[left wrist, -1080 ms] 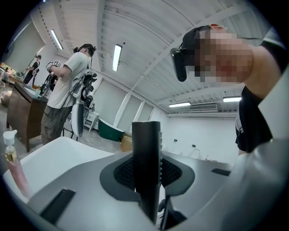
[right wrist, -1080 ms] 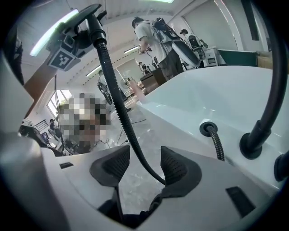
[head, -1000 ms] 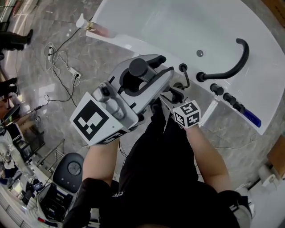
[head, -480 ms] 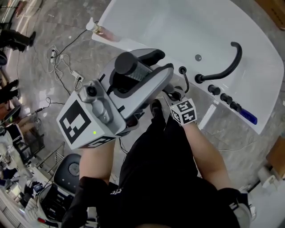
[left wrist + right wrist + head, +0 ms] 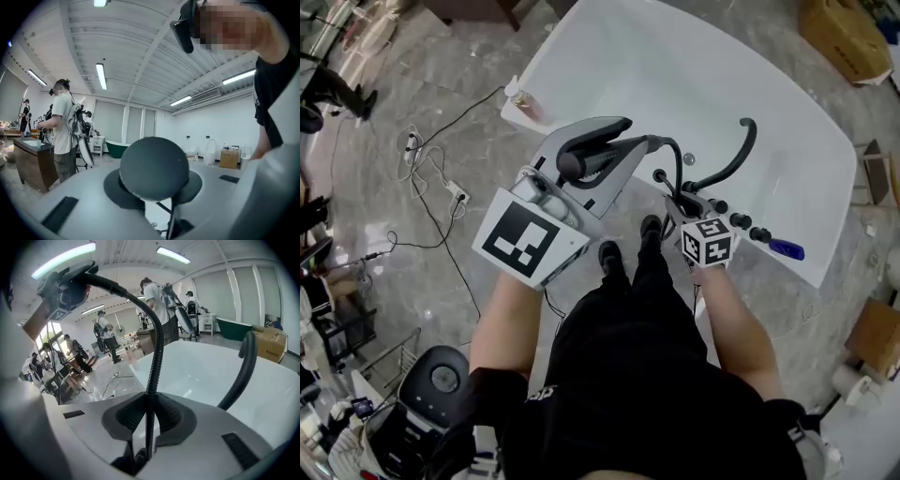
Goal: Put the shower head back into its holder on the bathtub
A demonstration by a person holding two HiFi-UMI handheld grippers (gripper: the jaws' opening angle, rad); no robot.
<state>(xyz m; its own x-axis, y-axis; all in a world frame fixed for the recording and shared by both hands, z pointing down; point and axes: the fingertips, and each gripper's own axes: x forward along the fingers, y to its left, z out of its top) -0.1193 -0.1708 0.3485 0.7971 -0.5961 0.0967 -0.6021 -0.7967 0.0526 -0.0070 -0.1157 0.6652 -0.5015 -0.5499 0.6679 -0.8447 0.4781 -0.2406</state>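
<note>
Shower head (image 5: 583,161), head view: dark, lying between the jaws of the left gripper (image 5: 621,141), which are clenched on it. It is held in the air by the near rim of the white bathtub (image 5: 675,75).
Hose, head view: the black hose (image 5: 678,155) arcs out from the shower head and drops to the right gripper (image 5: 682,202), which sits close to the tub rim.
Tub fittings, head view: a curved black spout (image 5: 733,161) rises from the rim, with a row of dark knobs (image 5: 739,221) just beside it. A bottle (image 5: 523,103) stands on the tub's left corner.
Floor, head view: cables (image 5: 427,159) trail across the grey floor to the left of the tub.
Grip, left gripper view: the round dark end of the shower head (image 5: 152,168) fills the gap between the two pads, and both of them grasp it.
Background, left gripper view: a person (image 5: 63,126) in a pale shirt stands at a counter, and a green tub (image 5: 117,146) sits farther back.
Grip, right gripper view: the jaws have just been closing and grasp the ribbed hose (image 5: 157,348), with a pad pressing on each side.
Hose path, right gripper view: the hose climbs straight up from the jaws, then bends over to the upper left.
Surroundings, right gripper view: the bathtub (image 5: 201,366) lies beyond the jaws, and the spout (image 5: 240,373) curves up at the right.
</note>
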